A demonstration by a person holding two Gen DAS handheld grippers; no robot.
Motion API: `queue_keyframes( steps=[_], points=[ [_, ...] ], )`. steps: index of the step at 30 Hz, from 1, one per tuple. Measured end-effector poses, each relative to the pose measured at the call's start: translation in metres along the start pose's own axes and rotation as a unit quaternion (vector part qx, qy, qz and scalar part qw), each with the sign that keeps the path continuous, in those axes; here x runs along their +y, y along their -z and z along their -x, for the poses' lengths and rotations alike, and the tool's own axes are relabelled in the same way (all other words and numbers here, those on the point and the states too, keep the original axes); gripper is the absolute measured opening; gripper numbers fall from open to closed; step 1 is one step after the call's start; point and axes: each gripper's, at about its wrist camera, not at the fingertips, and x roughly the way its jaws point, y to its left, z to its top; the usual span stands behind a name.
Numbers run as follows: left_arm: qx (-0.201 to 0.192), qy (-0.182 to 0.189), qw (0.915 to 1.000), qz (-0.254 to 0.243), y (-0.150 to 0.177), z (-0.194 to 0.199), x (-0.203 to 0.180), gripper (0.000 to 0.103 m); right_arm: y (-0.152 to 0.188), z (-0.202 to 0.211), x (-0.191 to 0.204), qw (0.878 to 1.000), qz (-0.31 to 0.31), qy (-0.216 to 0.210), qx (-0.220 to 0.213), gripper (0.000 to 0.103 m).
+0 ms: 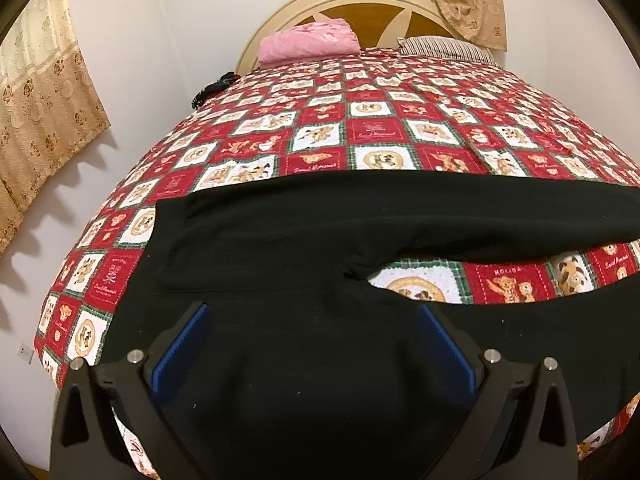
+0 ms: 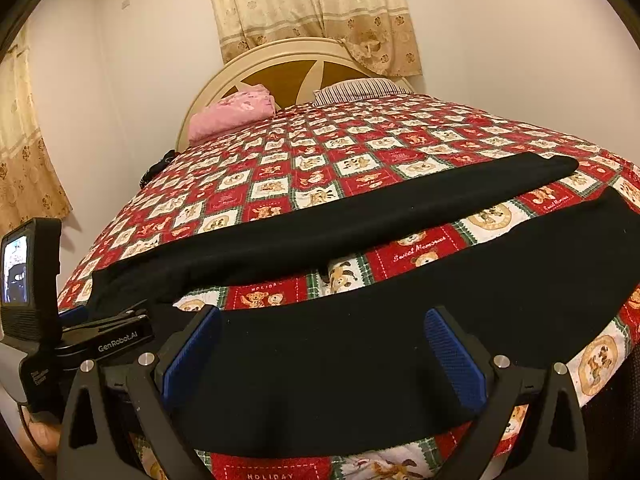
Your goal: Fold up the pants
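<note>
Bedroom, pale walls; beige patterned curtains (image 2: 316,12) hang behind a cream arched headboard (image 2: 288,58), well beyond my fingertips.

Bed cover: red-and-white checked quilt (image 1: 360,120) with bear motifs, spread under and ahead of both my tools.

Item 1: black pants (image 1: 304,240), laid flat across the quilt. Waist end lies to the left of my left gripper (image 1: 314,344); the two legs run off to the right, splitting just ahead of my right finger and leaving a wedge of quilt between them. Near leg passes directly beneath and between the fingers of my right gripper (image 2: 322,348); far leg (image 2: 360,204) lies ahead of those fingers, apart from the near one.

Item 2: left gripper, blue pads (image 1: 182,350) spread wide, released, nothing between them but the pants' seat below. Contact with cloth: cannot tell.

Item 3: right gripper, blue pads (image 2: 454,356) likewise spread wide, gripping nothing.

Item 4: pink folded cloth (image 2: 232,116) and striped pillow (image 2: 360,90), at the headboard, far ahead.

Item 5: the left tool's body with small screen (image 2: 16,270), left of my right fingers.
</note>
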Motion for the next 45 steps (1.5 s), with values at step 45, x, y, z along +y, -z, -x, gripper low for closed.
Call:
queue_keyframes(
  steps=[45],
  points=[
    [0.009, 0.012, 0.9998, 0.010, 0.002, 0.001, 0.004, 0.103, 0.004, -0.003, 0.011, 1.000, 0.003, -0.002, 0.010, 0.102]
  ],
)
